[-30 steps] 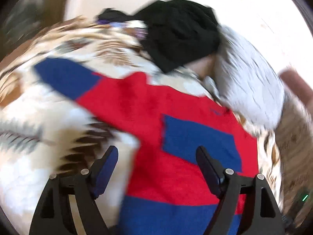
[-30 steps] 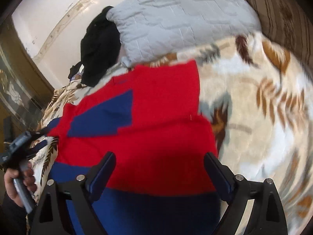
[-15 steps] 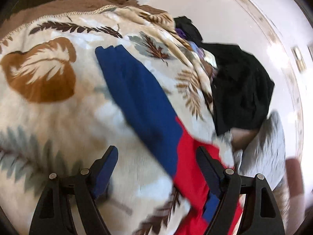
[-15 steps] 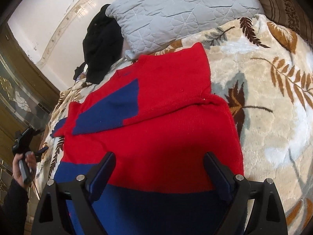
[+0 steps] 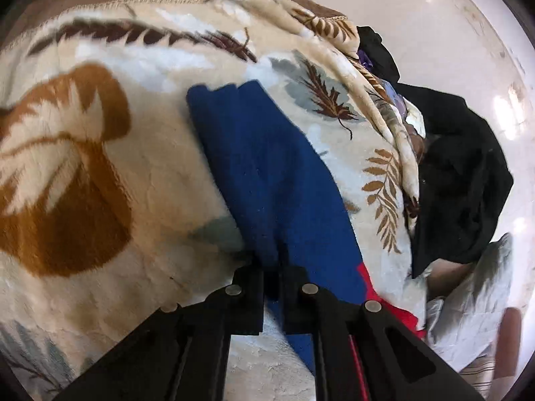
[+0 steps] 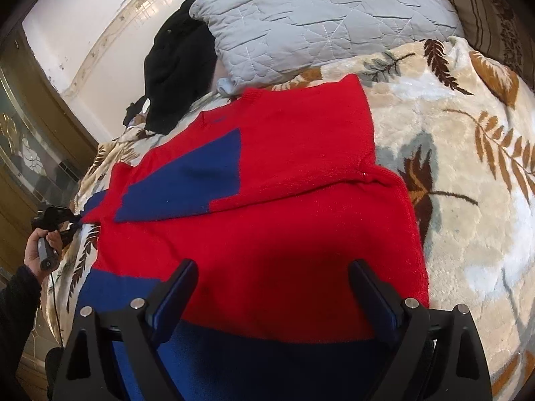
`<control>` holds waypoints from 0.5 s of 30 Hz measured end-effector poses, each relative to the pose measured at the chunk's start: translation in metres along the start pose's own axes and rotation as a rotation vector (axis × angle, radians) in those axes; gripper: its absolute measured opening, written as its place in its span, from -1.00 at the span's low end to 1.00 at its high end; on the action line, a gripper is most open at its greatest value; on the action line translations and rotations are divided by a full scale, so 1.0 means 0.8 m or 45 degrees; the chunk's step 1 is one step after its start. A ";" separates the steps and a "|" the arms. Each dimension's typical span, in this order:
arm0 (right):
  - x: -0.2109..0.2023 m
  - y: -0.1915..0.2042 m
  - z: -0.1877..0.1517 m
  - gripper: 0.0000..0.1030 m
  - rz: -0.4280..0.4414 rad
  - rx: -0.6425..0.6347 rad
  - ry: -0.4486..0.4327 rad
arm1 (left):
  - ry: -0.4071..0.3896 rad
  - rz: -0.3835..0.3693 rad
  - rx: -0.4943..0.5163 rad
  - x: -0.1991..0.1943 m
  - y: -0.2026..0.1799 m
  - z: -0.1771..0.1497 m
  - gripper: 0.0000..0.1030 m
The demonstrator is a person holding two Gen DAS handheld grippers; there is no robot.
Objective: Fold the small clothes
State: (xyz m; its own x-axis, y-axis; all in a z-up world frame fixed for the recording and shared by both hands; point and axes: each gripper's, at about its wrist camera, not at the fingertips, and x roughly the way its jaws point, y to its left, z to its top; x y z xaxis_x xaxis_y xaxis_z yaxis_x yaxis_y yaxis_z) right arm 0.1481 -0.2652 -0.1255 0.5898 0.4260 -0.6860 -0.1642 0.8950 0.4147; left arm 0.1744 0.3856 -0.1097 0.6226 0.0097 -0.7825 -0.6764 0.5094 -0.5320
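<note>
Nearest, the left gripper (image 5: pixel 271 279) has its fingers clenched on the blue sleeve (image 5: pixel 267 173) of the red-and-blue sweater (image 6: pixel 267 207); the right gripper (image 6: pixel 271 297) hovers with fingers released over the sweater's body, which lies flat on the bed. To fold well, I would lift the sleeve low and lay it straight across the chest without dragging the body. Beyond, the leaf-patterned blanket (image 6: pixel 468 200), a grey pillow (image 6: pixel 317 16), dark clothes (image 6: pixel 180 63) and a pale wall.

the sweater (image 6: pixel 284 200) is red with dark blue blocks, and its sleeve (image 5: pixel 274 180) is blue. the blanket (image 6: pixel 468 183) is cream with brown, ochre and grey leaves. the pillow (image 6: pixel 317 16) is light grey. the clothes pile (image 5: pixel 461 180) is black.
</note>
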 end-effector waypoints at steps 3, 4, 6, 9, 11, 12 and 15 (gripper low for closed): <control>-0.004 -0.003 0.000 0.83 0.013 0.024 -0.009 | -0.158 0.036 0.225 -0.043 -0.057 -0.012 -0.88; -0.005 -0.004 0.001 0.83 0.017 0.032 -0.011 | -0.200 0.026 0.304 -0.058 -0.079 -0.019 -0.88; -0.008 -0.007 0.001 0.83 0.036 0.060 -0.015 | -0.280 -0.022 0.475 -0.090 -0.134 -0.042 -0.88; -0.015 -0.012 0.003 0.84 0.059 0.098 -0.031 | -0.338 -0.196 0.738 -0.137 -0.230 -0.102 -0.88; -0.022 -0.017 0.004 0.83 0.071 0.127 -0.054 | -0.322 -0.323 0.935 -0.158 -0.290 -0.164 -0.88; -0.026 -0.020 0.005 0.84 0.079 0.146 -0.067 | -0.282 -0.406 1.052 -0.163 -0.322 -0.213 -0.88; -0.033 -0.031 0.007 0.84 0.103 0.209 -0.091 | -0.118 -0.509 1.260 -0.144 -0.367 -0.316 -0.60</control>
State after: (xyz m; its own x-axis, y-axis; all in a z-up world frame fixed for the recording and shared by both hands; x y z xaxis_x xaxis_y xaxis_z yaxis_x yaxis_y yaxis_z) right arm 0.1409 -0.2990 -0.1144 0.6353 0.4800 -0.6050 -0.0856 0.8223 0.5626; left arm 0.2018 0.0178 0.0545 0.7838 -0.2687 -0.5599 0.1771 0.9608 -0.2131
